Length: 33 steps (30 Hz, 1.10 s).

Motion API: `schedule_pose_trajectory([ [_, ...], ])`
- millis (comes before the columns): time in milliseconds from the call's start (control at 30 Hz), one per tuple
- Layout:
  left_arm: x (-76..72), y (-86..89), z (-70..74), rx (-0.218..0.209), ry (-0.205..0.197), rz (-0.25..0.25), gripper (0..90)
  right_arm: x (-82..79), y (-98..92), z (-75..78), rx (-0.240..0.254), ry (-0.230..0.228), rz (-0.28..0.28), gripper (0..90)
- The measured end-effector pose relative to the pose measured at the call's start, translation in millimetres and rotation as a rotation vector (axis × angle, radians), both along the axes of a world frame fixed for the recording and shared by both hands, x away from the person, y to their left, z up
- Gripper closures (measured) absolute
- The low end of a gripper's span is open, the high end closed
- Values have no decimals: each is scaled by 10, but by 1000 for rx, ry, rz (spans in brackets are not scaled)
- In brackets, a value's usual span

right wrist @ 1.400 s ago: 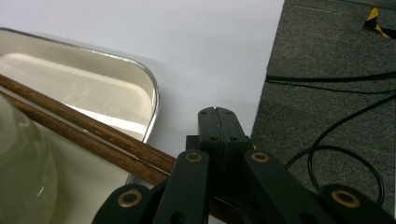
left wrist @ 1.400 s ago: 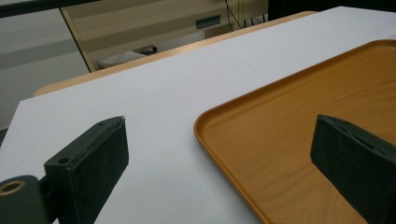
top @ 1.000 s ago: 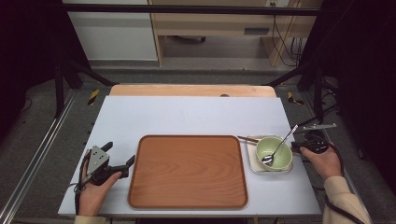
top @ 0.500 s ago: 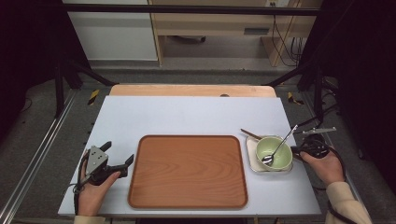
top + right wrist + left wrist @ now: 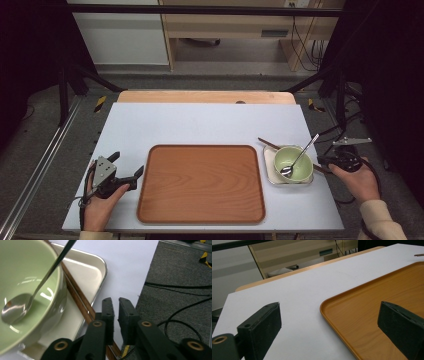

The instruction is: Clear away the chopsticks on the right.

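A pale green bowl [image 5: 283, 160] [image 5: 25, 270] stands on a small white tray [image 5: 269, 171] [image 5: 85, 267] at the table's right. A metal spoon [image 5: 300, 154] [image 5: 15, 310] leans in it. Brown chopsticks [image 5: 267, 144] [image 5: 77, 296] lie under the bowl across that tray. My right gripper [image 5: 322, 161] [image 5: 115, 300] hovers just right of the tray at the table's edge. Its jaws have just been opening and stand a narrow gap apart with nothing between them. My left gripper [image 5: 128, 163] [image 5: 330, 305] rests wide open at the left edge of the big wooden tray [image 5: 200, 185] [image 5: 387, 290], holding nothing.
The white tabletop [image 5: 200, 125] stretches behind the wooden tray, with a wooden strip [image 5: 205, 96] along its far edge. Dark floor with cables [image 5: 180, 287] lies just past the table's right edge. Black frame legs [image 5: 65, 85] stand at both sides.
My right hand has drawn back to the right and a little toward me, away from the bowl. The left hand and gripper have stayed put.
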<state>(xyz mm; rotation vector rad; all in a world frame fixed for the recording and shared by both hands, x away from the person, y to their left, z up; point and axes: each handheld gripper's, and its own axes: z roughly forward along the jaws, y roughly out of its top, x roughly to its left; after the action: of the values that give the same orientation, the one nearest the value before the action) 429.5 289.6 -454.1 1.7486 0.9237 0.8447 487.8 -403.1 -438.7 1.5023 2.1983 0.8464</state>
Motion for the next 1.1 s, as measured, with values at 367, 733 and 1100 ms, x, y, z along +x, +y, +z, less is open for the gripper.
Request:
schedule_pose_trajectory([
  [367,4,-15,-7,16,4,3,49,-97,-55,-19,3,-11,28,690],
  [733,9,-20,-20,19,7,0,52,-63,-4,-50,-17,-1,65,715],
  [1100,15,-31,-31,17,11,-3,52,-21,14,-80,-11,11,69,721],
])
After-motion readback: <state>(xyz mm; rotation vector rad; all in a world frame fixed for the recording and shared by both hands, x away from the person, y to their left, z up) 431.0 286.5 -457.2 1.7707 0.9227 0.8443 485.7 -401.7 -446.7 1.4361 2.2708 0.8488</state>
